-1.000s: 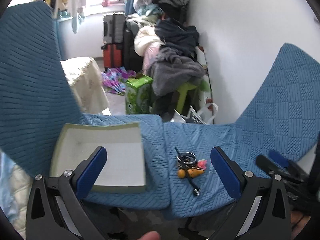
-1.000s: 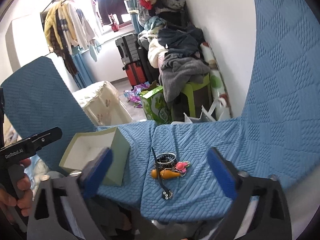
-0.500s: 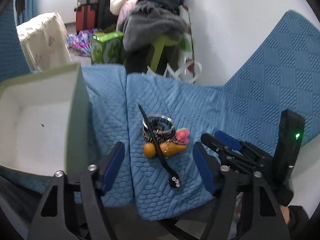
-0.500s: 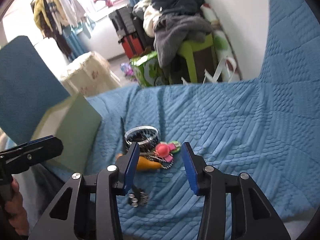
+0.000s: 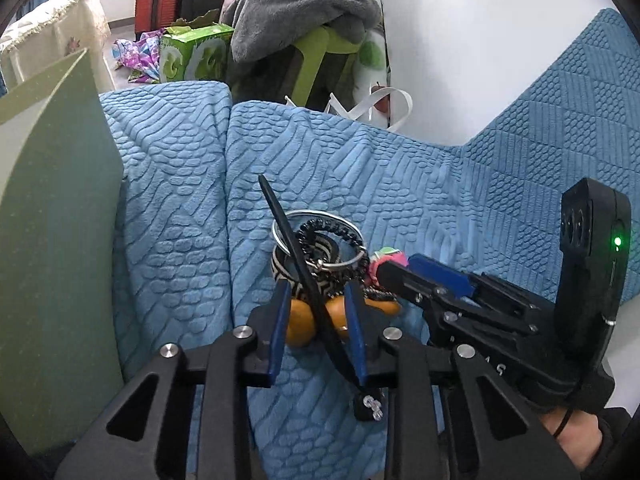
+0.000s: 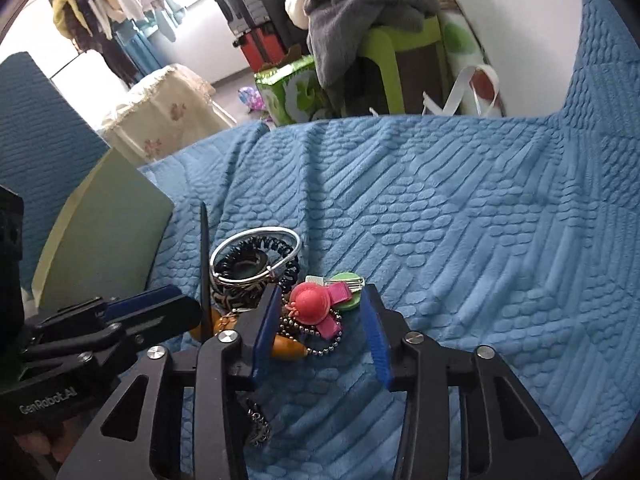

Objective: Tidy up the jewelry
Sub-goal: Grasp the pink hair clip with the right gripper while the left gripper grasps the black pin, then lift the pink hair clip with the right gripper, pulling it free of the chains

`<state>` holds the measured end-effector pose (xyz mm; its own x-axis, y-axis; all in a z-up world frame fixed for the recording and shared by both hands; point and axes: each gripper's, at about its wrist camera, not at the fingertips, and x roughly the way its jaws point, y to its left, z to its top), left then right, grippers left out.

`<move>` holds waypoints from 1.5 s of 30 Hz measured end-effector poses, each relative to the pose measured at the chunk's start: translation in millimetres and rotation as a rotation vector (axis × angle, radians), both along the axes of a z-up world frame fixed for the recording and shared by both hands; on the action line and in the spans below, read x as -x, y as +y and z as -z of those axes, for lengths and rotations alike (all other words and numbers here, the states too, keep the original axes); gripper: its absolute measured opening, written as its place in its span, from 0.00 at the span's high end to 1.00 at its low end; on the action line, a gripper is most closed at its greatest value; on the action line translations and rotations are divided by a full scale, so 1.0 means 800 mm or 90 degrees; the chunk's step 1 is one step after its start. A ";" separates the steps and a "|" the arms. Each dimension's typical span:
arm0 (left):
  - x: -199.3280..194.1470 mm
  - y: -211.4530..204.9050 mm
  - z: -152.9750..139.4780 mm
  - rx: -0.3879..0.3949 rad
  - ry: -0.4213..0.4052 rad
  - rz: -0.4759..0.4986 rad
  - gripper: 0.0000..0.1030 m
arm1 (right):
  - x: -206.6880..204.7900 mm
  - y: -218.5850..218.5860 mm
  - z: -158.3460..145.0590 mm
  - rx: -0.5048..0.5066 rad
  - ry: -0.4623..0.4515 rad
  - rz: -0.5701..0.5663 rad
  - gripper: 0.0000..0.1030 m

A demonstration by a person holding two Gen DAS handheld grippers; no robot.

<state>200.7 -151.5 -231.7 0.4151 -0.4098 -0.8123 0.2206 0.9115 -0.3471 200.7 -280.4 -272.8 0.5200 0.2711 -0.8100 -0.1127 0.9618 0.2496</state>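
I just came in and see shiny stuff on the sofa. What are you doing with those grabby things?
A person holds two tools over a little pile of jewelry on the blue sofa cover. The left tool, its jaws just closing, straddles the black hair stick. The right tool, also closing, straddles the pink hat charm. Neither grips yet. The green box waits nearby.

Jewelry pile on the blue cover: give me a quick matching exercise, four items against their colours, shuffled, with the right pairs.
Items:
1. hair stick
2. bangle
3. gourd charm
4. hat clip

Colours:
A. pink-red
B. black
C. orange
D. silver

Pairs: 1-B, 2-D, 3-C, 4-A
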 end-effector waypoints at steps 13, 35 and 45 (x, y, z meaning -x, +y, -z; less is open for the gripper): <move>-0.017 0.001 0.024 0.017 0.017 -0.003 0.85 | -0.004 0.006 0.010 0.006 0.027 -0.001 0.76; 0.008 0.038 -0.039 0.045 -0.053 0.014 0.93 | 0.039 0.026 -0.038 0.088 -0.027 0.039 0.76; 0.033 0.068 -0.097 0.074 -0.112 0.025 0.93 | 0.063 0.053 -0.088 0.113 -0.056 0.067 0.76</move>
